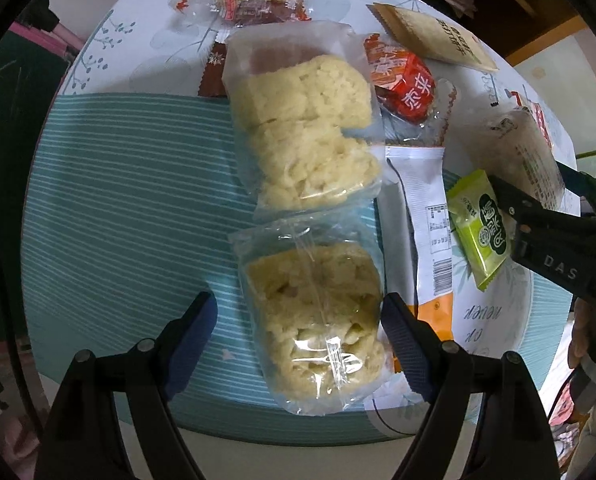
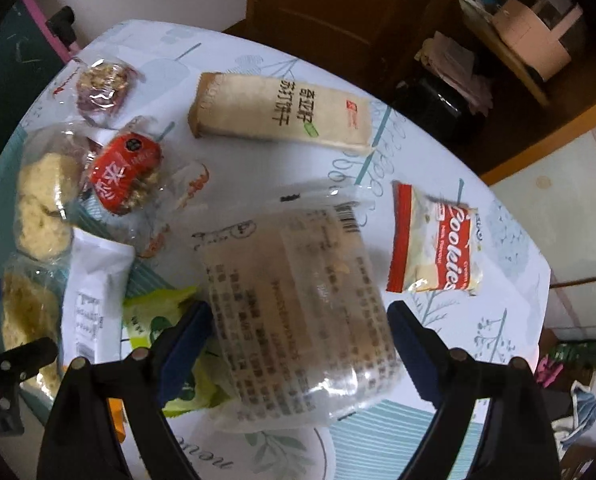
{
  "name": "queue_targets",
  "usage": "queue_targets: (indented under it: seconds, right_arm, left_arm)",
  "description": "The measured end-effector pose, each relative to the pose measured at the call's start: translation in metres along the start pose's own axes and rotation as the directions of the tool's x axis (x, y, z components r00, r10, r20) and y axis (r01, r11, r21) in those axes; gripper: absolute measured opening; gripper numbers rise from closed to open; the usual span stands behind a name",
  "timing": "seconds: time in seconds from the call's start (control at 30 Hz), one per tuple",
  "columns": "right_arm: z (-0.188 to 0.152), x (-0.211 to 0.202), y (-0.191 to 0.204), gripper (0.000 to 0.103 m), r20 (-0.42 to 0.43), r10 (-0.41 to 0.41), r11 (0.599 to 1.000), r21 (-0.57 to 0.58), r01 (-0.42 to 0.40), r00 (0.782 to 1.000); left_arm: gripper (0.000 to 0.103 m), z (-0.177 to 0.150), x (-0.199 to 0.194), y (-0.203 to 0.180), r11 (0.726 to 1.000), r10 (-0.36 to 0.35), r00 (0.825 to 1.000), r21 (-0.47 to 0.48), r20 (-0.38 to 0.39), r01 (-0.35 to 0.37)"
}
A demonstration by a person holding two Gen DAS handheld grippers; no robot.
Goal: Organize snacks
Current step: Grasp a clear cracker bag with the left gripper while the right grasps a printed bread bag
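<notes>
Tools wide apart, left tool (image 1: pixel 299 332) straddling rice-cake pack (image 1: pixel 311 328), right tool (image 2: pixel 299 340) straddling printed pack (image 2: pixel 294 304)

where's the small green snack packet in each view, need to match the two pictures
Left wrist view: green packet at right of centre, beside the white and orange sachet, just under the right gripper reaching in from the right edge.
Right wrist view: green packet at lower left, partly hidden behind the near left finger and the clear printed bag.
Shared landmark: the red-wrapped snack.
</notes>
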State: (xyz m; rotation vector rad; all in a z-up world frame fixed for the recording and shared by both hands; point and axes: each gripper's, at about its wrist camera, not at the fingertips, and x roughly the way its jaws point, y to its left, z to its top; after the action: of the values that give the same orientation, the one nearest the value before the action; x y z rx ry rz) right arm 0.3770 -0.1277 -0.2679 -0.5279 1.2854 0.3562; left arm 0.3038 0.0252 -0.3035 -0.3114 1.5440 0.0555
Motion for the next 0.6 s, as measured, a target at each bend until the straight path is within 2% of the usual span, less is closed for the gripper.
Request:
queue_targets:
  seconds: [0.13, 0.27, 0.3, 0.37, 0.4, 0.6]
  right_arm:
    - [-0.006, -0.001, 0.000, 0.088, 0.016, -0.012, 0.999, 0.036, 0.011, 1.000]
    - [-0.015, -0.002, -0.003, 0.082, 0.012, 0.006, 0.996, 0.093, -0.008, 1.000]
    - [-0.019, -0.003, -0.004, 0.081, 0.016, 0.012, 0.994, 0.106, -0.013, 1.000]
    - [-0.027, -0.006, -0.005, 0.079, 0.020, 0.021, 0.992, 0.122, -0.023, 1.000]
    - [-0.032, -0.008, -0.006, 0.078, 0.020, 0.027, 0.991, 0.131, -0.029, 0.999]
    - [-0.056, -0.019, -0.008, 0.070, 0.030, 0.054, 0.983, 0.176, -0.058, 0.998]
  left_arm:
    - [0.082, 0.009, 0.002, -0.004, 1.000, 0.014, 1.000, 0.014, 0.006, -0.014]
    - [0.082, 0.007, 0.005, -0.014, 0.998, 0.041, 0.999, 0.040, 0.015, -0.042]
    - [0.080, 0.006, 0.005, -0.016, 0.998, 0.044, 0.999, 0.044, 0.022, -0.045]
    - [0.070, 0.004, 0.002, -0.019, 0.997, 0.041, 0.999, 0.056, 0.032, -0.043]
    - [0.060, 0.002, 0.000, -0.023, 0.997, 0.035, 0.999, 0.068, 0.040, -0.038]
    - [0.057, -0.007, -0.003, -0.028, 0.996, 0.024, 0.998, 0.089, 0.056, -0.029]
